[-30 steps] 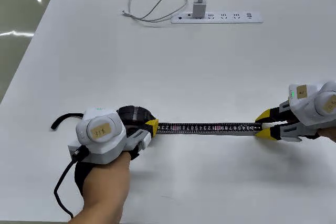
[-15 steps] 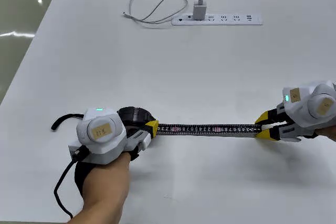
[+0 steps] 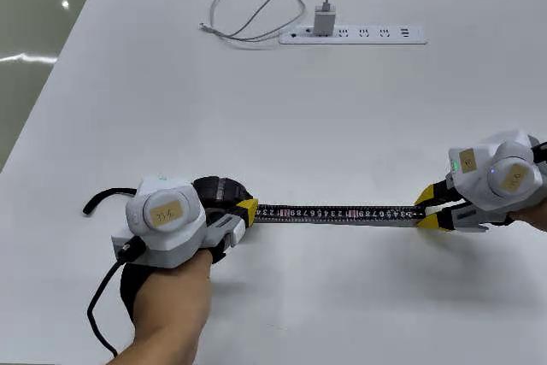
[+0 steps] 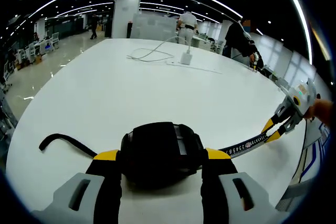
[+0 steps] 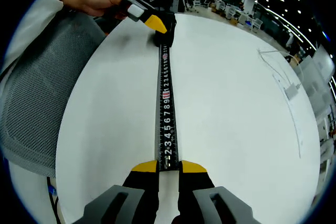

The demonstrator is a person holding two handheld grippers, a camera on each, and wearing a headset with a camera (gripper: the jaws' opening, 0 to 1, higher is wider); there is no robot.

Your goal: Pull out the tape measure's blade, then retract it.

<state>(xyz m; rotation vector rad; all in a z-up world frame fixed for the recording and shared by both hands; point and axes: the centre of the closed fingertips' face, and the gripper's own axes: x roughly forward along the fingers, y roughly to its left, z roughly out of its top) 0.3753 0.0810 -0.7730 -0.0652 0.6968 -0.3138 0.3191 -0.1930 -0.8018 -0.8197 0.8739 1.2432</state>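
Blade end (image 5: 167,157) tight in R gripper (image 5: 168,168).

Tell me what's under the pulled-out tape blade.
Bare white table lies under the blade, which spans from the case to the right gripper. Its end hook is hidden between the shut jaws.

Head view down over table (image 3: 256,126); gripper views low, facing each other along blade (image 3: 342,212).

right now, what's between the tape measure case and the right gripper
The pulled-out blade spans that stretch, from the tape measure case to the right gripper shut on its tip, over bare table; clearest in the head view.
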